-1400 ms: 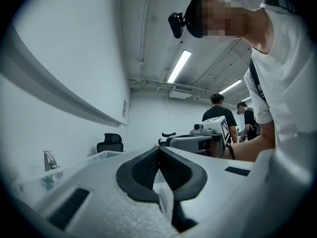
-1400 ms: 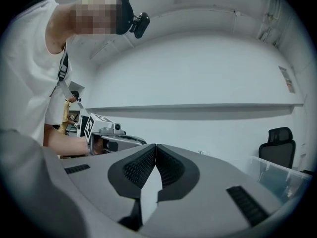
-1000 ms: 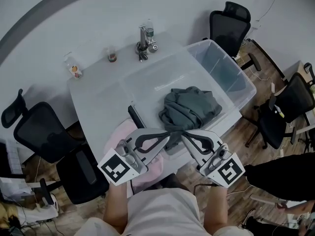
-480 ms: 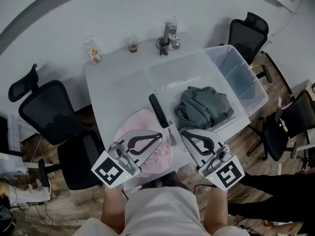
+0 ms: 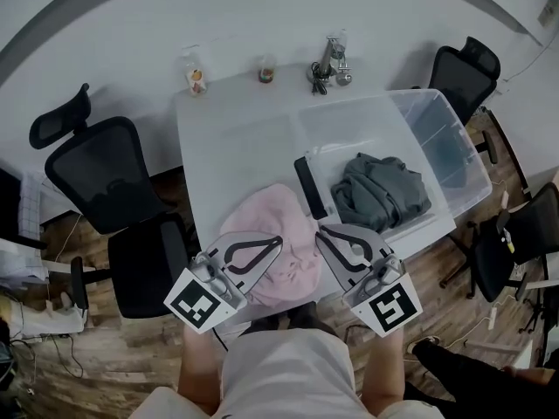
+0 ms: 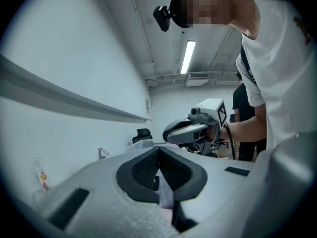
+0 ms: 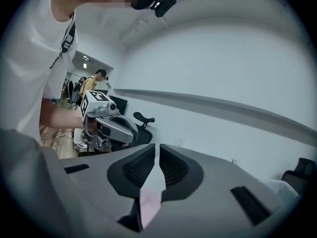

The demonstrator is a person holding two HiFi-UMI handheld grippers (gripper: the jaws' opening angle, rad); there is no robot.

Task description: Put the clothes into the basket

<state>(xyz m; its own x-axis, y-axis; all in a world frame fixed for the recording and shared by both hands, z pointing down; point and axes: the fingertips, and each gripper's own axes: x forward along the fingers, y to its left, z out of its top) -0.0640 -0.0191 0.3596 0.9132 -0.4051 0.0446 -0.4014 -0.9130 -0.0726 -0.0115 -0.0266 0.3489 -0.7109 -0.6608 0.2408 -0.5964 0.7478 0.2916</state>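
Flat, dimmish indoor light, soft shadows; ceiling tube [image 6: 188, 56] glares; strong fisheye bend, black vignetted corners, close foreground blurred

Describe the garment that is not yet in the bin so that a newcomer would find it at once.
Start at the white table with the clear plastic bin on its right half. Left of the bin, at the table's near edge, lies the pink garment. Unlike the grey garment inside the bin, it is pale pink and lies on the tabletop.

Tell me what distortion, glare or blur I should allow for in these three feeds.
Head view: fisheye bows the table edges, light even, pink garment sharp. Left gripper view: dark round vignette, ceiling strip light glaring. Right gripper view: same vignette, foreground soft.
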